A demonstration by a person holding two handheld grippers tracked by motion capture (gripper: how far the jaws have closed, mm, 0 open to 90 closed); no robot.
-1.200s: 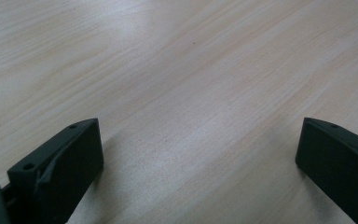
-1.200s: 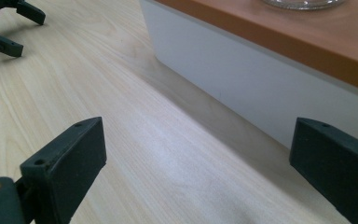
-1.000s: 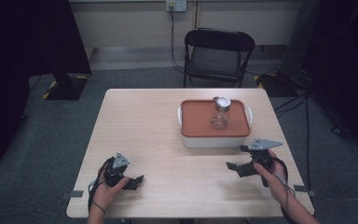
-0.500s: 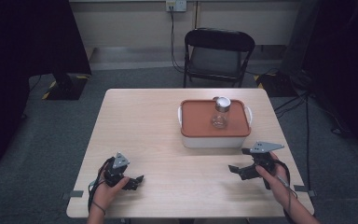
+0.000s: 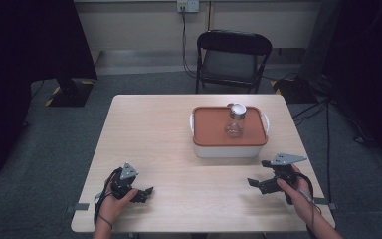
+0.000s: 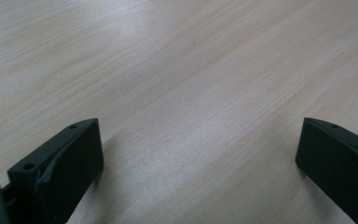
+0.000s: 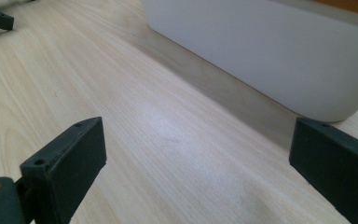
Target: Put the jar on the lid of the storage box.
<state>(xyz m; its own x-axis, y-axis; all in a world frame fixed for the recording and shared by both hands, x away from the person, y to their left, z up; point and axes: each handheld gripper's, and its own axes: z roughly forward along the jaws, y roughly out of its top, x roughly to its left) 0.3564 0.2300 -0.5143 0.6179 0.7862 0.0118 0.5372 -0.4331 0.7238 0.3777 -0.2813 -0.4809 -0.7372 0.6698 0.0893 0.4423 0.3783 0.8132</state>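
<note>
My left tongs (image 5: 146, 191) rest low on the near left part of the surface (image 5: 164, 134), held in my left hand (image 5: 113, 199), with their jaws spread wide over bare pale wood; in the left gripper view there is nothing between the two black jaws but the grain of the surface (image 6: 186, 93). My right tongs (image 5: 257, 175) sit at the near right, held in my right hand (image 5: 298, 191), tipped so that the jaws point left and slightly away from me, and these too stand wide apart with nothing in them.

The thing nearest my right tongs is the white box (image 5: 229, 148) with the orange lid (image 5: 214, 128), standing on the far right half of the surface, just beyond the right tongs and apart from them. In the right gripper view its white wall (image 7: 270, 51) rises close ahead, to the right of the gap between my jaws, and casts a soft shadow on the wood. On the lid stands a small clear glass jar (image 5: 235, 122) with a silver cap, upright, toward the far right part of the lid.

Beyond the far edge of the surface a dark folding chair (image 5: 234, 59) faces me
</note>
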